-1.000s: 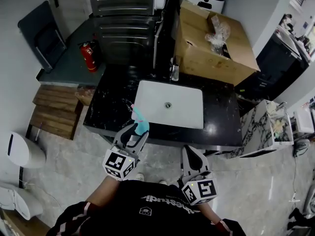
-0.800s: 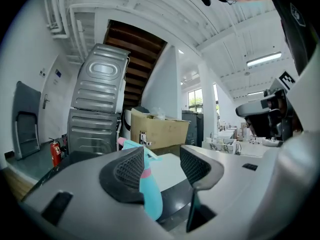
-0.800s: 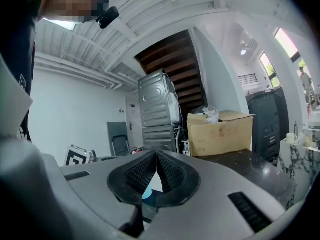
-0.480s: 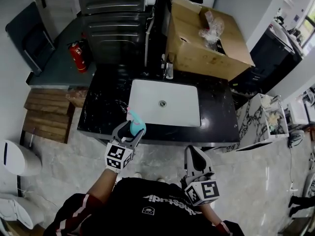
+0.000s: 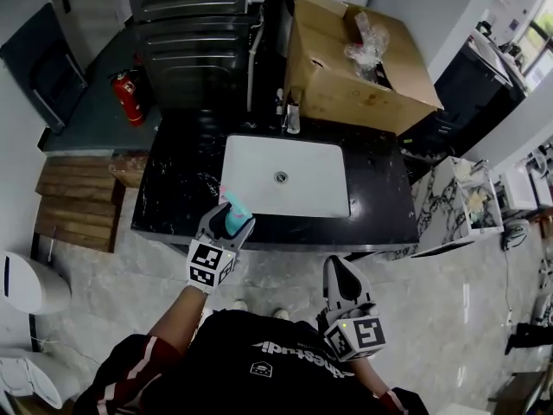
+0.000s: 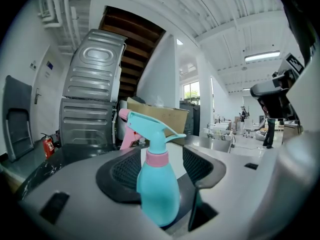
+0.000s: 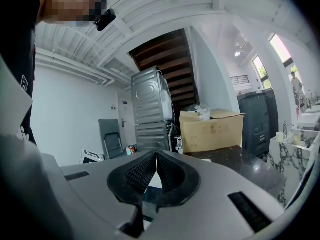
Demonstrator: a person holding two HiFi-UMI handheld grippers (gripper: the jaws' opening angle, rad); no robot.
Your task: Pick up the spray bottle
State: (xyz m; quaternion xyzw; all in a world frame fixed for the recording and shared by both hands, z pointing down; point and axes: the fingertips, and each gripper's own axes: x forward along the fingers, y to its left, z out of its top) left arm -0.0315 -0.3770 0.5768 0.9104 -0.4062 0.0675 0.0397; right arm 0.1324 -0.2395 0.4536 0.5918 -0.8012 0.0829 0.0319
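Observation:
A teal spray bottle (image 6: 157, 186) with a pink collar and a pink trigger stands upright between my left gripper's (image 6: 161, 158) jaws. The ribbed pads (image 6: 124, 170) stand wide on both sides of its body, with a small gap on each side, so the gripper is open. In the head view the bottle (image 5: 236, 220) sits at the front edge of the black counter (image 5: 177, 184), left of the sink, with the left gripper (image 5: 226, 225) around it. My right gripper (image 5: 339, 272) hangs below the counter's front edge, jaws shut and empty, as the right gripper view (image 7: 156, 158) confirms.
A white sink basin (image 5: 285, 175) is set in the counter, with a tap (image 5: 289, 115) behind it. A big open cardboard box (image 5: 354, 67) stands at the back right. Grey stacked appliances (image 5: 186, 24), a red fire extinguisher (image 5: 127, 96) and wooden boards (image 5: 78, 206) are to the left.
The left gripper has come down toward the counter's front edge with the bottle. The right gripper has hardly moved.

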